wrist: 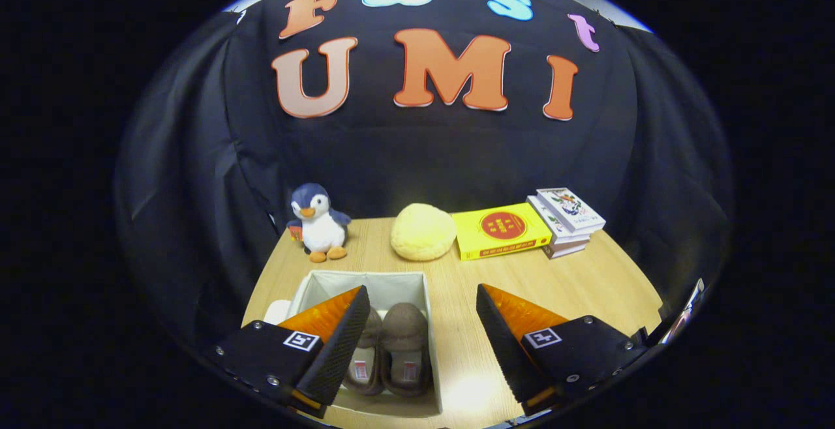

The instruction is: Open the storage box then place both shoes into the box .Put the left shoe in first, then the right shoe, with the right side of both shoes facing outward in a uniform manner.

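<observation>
An open white fabric storage box (pixel 398 280) stands on the wooden table, under and just ahead of my left finger. Two brown fuzzy shoes lie side by side inside it: one (pixel 406 349) in full view, the other (pixel 366 357) partly hidden by my left finger (pixel 339 344). My gripper (pixel 423 302) hovers above the table, open wide, with nothing between its fingers. The right finger (pixel 502 338) is over bare table to the right of the box.
At the back of the table stand a penguin plush toy (pixel 318 221), a round yellow cushion (pixel 423 231), a yellow book (pixel 501 229) and a small stack of books (pixel 566 219). A white object (pixel 277 311) peeks out left of the box.
</observation>
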Demonstrator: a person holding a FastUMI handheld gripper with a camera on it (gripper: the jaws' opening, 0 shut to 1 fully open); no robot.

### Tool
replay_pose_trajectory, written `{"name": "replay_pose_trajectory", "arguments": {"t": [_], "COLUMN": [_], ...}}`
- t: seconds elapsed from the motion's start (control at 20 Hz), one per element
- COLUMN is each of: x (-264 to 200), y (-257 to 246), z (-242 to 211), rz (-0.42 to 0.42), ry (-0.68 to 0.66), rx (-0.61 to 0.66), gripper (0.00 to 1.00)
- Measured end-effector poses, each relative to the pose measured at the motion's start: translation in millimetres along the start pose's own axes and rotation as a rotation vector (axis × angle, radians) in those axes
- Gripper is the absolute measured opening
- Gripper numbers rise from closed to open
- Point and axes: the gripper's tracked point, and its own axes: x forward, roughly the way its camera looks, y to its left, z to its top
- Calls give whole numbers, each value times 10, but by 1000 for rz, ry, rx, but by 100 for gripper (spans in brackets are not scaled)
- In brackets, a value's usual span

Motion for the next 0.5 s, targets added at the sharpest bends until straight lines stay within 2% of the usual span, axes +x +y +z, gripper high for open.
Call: {"name": "replay_pose_trajectory", "arguments": {"t": [0.25, 0.5], "x": [-308, -651], "y": [-274, -523], "z": [521, 841], "rz": [-1, 14], "ry": [-166, -302], "rx": [-3, 31], "gripper": [98, 98]}}
